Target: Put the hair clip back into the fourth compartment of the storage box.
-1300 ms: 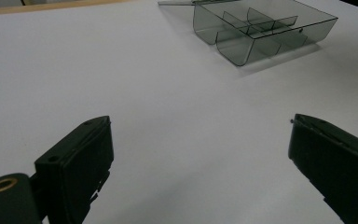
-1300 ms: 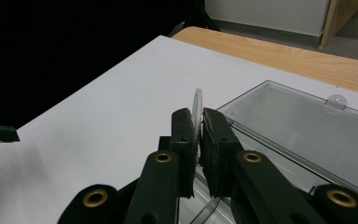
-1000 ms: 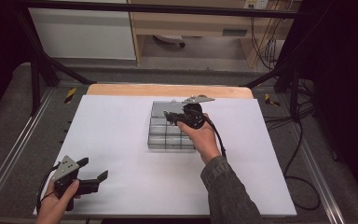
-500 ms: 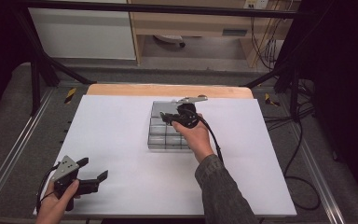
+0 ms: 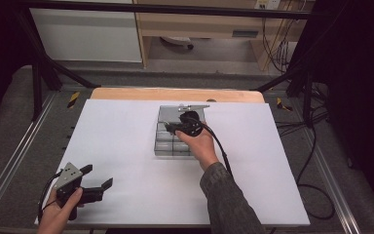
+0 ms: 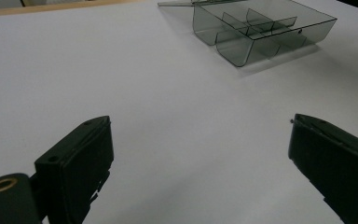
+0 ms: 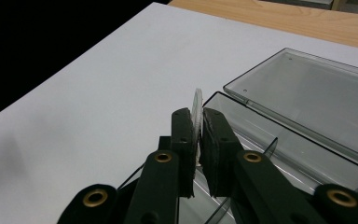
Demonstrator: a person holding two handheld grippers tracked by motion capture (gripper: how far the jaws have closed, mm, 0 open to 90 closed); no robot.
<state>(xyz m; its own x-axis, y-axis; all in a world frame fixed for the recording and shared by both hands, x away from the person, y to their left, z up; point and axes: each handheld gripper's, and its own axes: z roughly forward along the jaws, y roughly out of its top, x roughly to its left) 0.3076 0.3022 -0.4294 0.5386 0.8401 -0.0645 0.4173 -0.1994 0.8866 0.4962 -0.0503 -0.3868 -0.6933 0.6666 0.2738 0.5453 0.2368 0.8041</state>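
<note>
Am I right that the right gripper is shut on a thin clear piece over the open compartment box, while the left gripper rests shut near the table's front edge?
Not quite. The left gripper is open: the left gripper view shows its jaws standing wide apart with bare white table between them. The rest holds: the right gripper is shut on the thin clear piece over the open compartment box.

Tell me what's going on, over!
Right gripper shut on a thin clear piece, over the divided box. Left gripper open, parked near table edge. Nothing in the way.
</note>
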